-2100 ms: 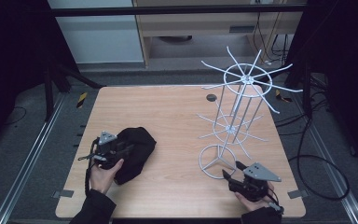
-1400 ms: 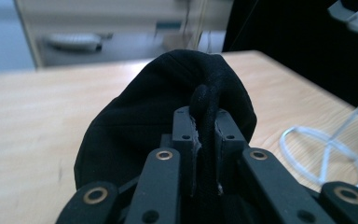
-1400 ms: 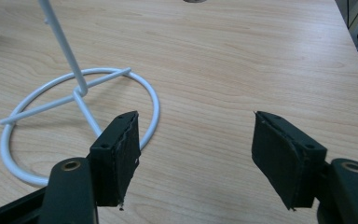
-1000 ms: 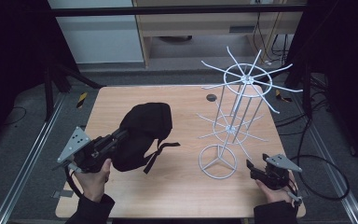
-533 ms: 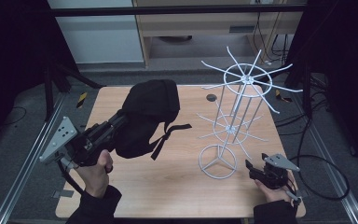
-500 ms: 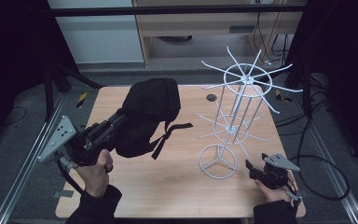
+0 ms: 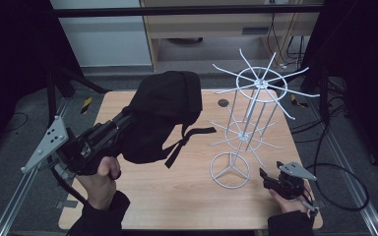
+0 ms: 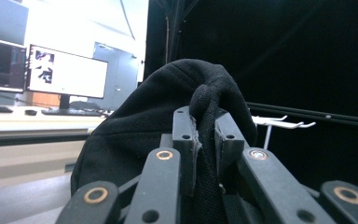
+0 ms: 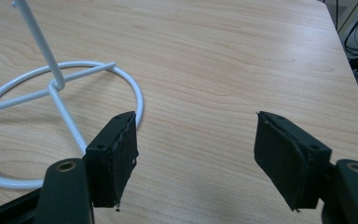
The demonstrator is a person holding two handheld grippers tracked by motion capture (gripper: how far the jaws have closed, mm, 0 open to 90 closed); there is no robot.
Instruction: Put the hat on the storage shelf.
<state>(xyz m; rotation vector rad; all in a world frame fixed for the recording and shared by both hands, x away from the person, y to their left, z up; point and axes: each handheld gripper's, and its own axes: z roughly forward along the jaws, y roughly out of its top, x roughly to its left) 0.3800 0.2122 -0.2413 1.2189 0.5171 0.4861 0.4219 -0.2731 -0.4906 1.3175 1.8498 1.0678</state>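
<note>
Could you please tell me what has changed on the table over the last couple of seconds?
The left gripper, shut on the black cap, has lifted it off the table and carried it up and toward the white rack. The right gripper drew back to the rack's right and has since rested there, open. The rack stayed put.

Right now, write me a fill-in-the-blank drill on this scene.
1. The left gripper is shut on a black ____.
2. The right gripper has its jaws ____.
3. The rack is coloured ____.
4. The cap hangs ____ the table.

Missing words: cap; open; white; above
</note>
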